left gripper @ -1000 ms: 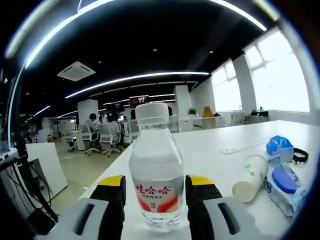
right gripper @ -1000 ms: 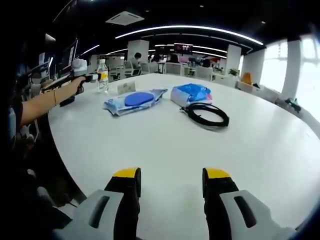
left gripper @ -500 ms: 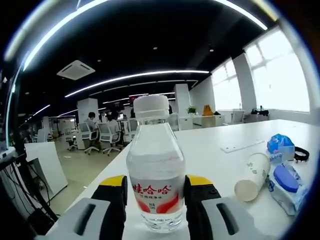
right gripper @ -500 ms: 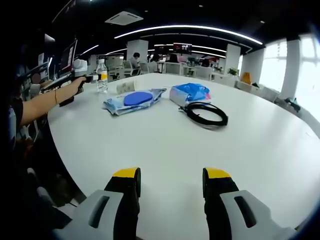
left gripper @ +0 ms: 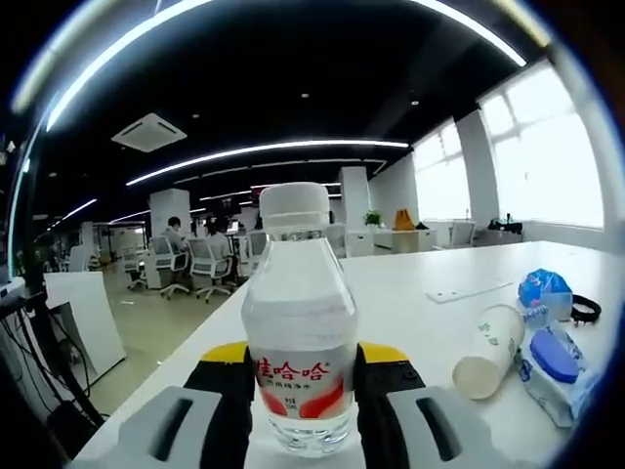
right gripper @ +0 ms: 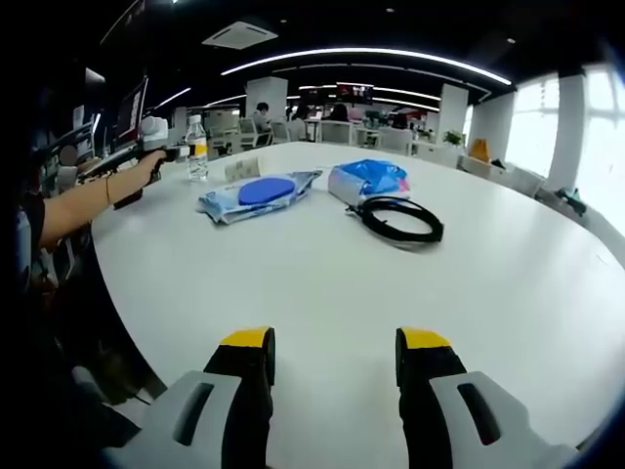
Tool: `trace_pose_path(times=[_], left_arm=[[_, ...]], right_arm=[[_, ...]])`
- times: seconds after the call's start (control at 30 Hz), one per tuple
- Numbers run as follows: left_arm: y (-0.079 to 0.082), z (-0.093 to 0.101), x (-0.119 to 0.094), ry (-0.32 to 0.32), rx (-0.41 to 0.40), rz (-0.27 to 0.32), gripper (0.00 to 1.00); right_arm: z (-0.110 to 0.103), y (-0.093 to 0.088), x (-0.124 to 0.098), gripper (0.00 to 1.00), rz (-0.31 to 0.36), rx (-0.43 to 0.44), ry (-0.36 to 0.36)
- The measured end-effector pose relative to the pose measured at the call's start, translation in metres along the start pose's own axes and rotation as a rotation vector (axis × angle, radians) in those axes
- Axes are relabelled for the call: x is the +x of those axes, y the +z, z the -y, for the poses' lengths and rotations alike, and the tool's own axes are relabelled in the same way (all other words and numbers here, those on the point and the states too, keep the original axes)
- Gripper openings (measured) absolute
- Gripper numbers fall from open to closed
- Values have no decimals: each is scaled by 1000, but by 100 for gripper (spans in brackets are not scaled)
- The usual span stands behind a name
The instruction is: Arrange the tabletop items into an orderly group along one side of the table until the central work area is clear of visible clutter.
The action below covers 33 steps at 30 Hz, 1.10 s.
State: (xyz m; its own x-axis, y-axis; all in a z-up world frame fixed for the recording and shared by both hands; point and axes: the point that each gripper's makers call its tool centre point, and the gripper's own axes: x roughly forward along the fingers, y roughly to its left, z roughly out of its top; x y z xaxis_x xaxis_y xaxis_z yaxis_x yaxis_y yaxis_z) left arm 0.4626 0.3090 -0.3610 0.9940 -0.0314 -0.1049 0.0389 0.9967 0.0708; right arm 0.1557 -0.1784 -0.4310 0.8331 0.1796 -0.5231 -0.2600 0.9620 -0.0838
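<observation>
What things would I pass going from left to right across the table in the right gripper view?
Bottle → flat blue-lidded wipes pack → blue packet → black cable coil.

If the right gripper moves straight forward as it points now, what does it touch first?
Probably the black cable, coiled on the table ahead of the open right gripper; depth is unclear.

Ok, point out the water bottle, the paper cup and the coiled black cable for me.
water bottle (left gripper: 299, 376): left gripper view, on its red and white label.
paper cup (left gripper: 487, 347): left gripper view, on the side of the cup, which lies tipped over.
coiled black cable (right gripper: 400, 219): right gripper view, on the loop's near strand.
</observation>
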Motion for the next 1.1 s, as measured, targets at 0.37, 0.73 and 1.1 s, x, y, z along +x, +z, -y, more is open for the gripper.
trace_pose_path(times=[0.37,0.73,1.1], left_arm=[[0,10,-1,-20,1,-15,38],[0,15,-3,-19,-1,-12,38],[0,21,-5,-17,1,-11,38]], right_arm=[[-1,2,3,47,1,-2,5],[2,-1,-1,47,6,4,0],[5,-4,-4,47,5,6,-3]])
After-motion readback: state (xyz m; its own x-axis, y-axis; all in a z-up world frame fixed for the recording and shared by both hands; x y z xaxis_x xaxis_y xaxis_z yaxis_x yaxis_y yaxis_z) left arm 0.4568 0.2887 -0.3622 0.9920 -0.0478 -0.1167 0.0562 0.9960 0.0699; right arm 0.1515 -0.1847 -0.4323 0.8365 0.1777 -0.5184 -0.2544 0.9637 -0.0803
